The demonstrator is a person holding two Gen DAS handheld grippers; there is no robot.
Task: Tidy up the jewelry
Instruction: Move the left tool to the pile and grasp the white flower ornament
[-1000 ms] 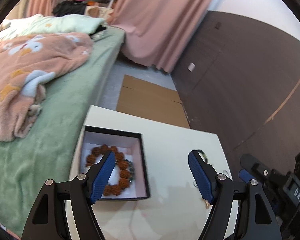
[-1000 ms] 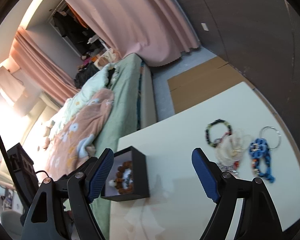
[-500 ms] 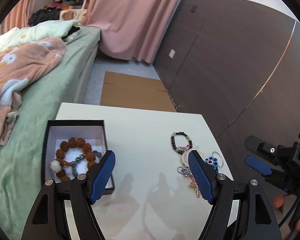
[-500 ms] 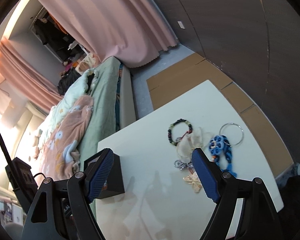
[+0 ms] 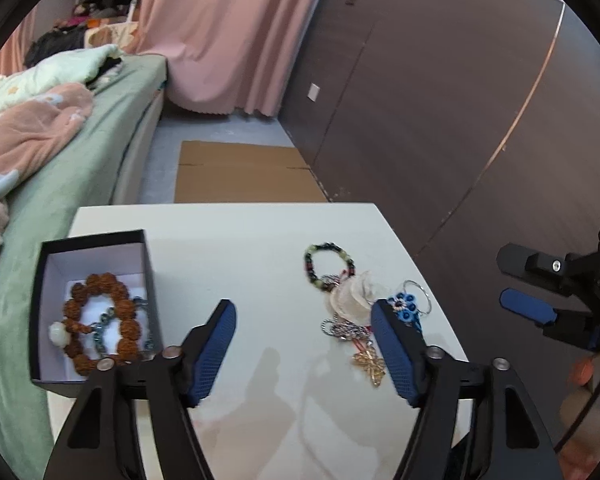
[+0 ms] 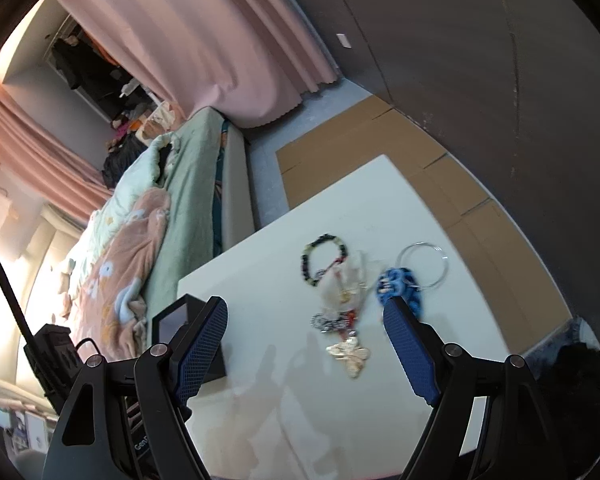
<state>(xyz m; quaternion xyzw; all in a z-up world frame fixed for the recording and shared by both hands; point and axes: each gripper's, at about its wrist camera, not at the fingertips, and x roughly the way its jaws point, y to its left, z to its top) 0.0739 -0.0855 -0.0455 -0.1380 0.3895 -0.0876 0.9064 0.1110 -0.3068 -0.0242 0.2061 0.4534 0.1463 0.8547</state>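
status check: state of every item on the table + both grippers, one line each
black box: open, holds brown bead bracelet.
dark bead bracelet: loose on table.
blue charm: on table, on wire ring.
gold pendant: flat on table.
left gripper: open, empty.
right gripper: open, empty.

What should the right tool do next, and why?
Probably lower the open right tool onto the gold pendant, the nearest loose piece on the table. The black box already holds the brown bead bracelet, and both tools are empty.
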